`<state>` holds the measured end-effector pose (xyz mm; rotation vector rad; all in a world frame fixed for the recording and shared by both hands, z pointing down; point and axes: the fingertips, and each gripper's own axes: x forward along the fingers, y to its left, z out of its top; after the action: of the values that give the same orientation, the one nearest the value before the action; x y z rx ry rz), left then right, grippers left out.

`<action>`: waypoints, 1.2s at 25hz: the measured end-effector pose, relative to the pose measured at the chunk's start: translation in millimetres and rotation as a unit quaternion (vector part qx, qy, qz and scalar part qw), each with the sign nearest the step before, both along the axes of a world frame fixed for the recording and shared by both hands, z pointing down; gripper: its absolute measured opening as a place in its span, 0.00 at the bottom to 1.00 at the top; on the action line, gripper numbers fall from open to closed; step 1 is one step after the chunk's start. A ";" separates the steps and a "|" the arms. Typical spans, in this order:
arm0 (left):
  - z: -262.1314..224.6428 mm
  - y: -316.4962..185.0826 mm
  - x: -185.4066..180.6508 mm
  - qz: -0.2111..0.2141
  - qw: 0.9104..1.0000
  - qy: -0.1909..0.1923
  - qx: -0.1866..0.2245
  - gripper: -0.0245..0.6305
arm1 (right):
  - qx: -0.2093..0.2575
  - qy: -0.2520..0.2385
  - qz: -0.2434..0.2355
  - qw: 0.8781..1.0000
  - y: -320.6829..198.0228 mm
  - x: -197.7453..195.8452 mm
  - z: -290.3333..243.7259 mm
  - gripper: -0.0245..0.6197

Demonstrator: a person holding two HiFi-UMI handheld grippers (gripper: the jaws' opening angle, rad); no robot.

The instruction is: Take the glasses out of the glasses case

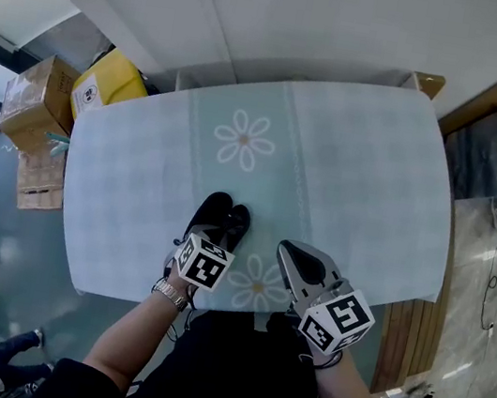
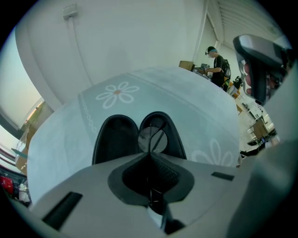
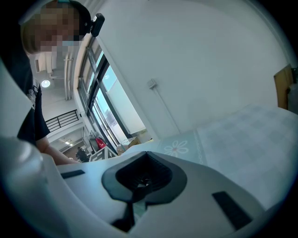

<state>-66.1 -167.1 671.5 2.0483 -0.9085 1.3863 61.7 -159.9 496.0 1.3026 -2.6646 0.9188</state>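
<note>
left tongs (image 2: 150, 154) pinch glasses (image 2: 152, 138); right tongs (image 3: 146, 153) pressed together; daisy tablecloth (image 1: 350, 164), white wall (image 2: 121, 42) behind

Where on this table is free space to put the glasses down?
The far half of the table, around the far daisy print, is bare, and so are the right side beyond the right gripper and the left side toward the cardboard boxes. It is crowded only at the near edge, where the open glasses case and the left gripper sit.
</note>
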 end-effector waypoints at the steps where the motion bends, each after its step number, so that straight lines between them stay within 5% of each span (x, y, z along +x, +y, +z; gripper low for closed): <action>1: -0.5 0.7 -0.3 0.000 1.000 0.000 0.001 0.08 | 0.000 0.000 0.000 1.000 0.9 0.4 -0.5 0.07; 18: -44.9 1.8 -2.3 -0.033 0.996 0.033 0.075 0.08 | 0.026 -0.004 -0.015 1.000 13.6 7.8 -20.3 0.07; 30: -98.7 17.2 -4.7 -0.102 0.979 0.089 0.152 0.08 | 0.056 0.003 -0.044 0.997 27.8 18.6 -42.4 0.07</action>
<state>-70.8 -149.9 572.8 2.1821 -1.2743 0.9872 80.2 -132.1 453.7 1.1927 -2.7811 0.7634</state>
